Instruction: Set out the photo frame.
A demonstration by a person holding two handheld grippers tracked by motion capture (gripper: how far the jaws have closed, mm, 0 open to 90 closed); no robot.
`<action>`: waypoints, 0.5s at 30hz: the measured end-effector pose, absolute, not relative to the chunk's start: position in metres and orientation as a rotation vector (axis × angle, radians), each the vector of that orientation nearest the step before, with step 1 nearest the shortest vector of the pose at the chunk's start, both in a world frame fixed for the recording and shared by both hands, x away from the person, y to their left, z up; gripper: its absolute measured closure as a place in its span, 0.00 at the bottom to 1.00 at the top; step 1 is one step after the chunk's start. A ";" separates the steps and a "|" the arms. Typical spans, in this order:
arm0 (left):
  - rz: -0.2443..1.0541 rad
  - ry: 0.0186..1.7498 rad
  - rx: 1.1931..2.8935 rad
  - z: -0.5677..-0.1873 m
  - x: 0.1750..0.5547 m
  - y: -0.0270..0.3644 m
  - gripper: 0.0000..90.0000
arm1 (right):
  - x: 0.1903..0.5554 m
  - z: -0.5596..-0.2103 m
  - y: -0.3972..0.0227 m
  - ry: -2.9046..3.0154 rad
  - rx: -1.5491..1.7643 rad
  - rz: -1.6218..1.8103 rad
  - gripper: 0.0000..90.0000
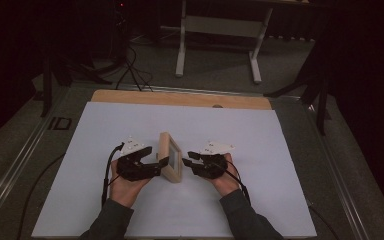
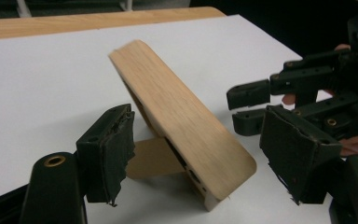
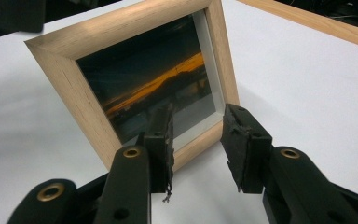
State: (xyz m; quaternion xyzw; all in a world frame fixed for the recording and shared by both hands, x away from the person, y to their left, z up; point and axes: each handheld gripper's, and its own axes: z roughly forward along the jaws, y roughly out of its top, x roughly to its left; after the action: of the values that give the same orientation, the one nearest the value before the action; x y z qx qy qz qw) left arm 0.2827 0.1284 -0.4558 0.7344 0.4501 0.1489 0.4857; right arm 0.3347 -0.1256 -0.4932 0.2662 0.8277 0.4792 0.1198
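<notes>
**A:** So the wooden picture frame (image 1: 170, 156) stands mid-sheet on its little back prop, leaning, with the left gripper (image 1: 156, 166) behind it and the right gripper (image 1: 189, 159) facing the glass. Left one's jaws are spread, frame edge sitting between the pads with nothing pressing. Right one's jaws are apart too, just short of the lower corner, holding nothing.

**B:** My worry is a tip. That prop looks flimsy, so a nudge from either pad could fold it and drop the frame glass-first.

**A:** Yeah, and the two grippers are near each other, so they could knock together.

**B:** Room's fine otherwise. The white sheet (image 1: 130, 125) is bare left, right and far, and the table edge (image 1: 180, 98) is well apart.
</notes>
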 end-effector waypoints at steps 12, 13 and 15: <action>0.353 1.118 1.826 -0.466 0.286 0.117 0.30 | 0.336 -0.492 -0.128 2.399 0.792 1.414 0.70; 0.355 1.125 1.828 -0.466 0.286 0.116 0.30 | 0.336 -0.492 -0.128 2.398 0.791 1.414 0.70; 0.353 1.122 1.838 -0.468 0.286 0.114 0.31 | 0.336 -0.492 -0.128 2.397 0.793 1.416 0.70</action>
State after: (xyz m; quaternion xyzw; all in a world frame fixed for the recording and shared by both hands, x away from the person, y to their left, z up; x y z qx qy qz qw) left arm 0.2865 0.1144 -0.4677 0.7473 0.4563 0.1434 0.4613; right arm 0.3360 -0.1279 -0.4917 0.2718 0.8217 0.4856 0.1231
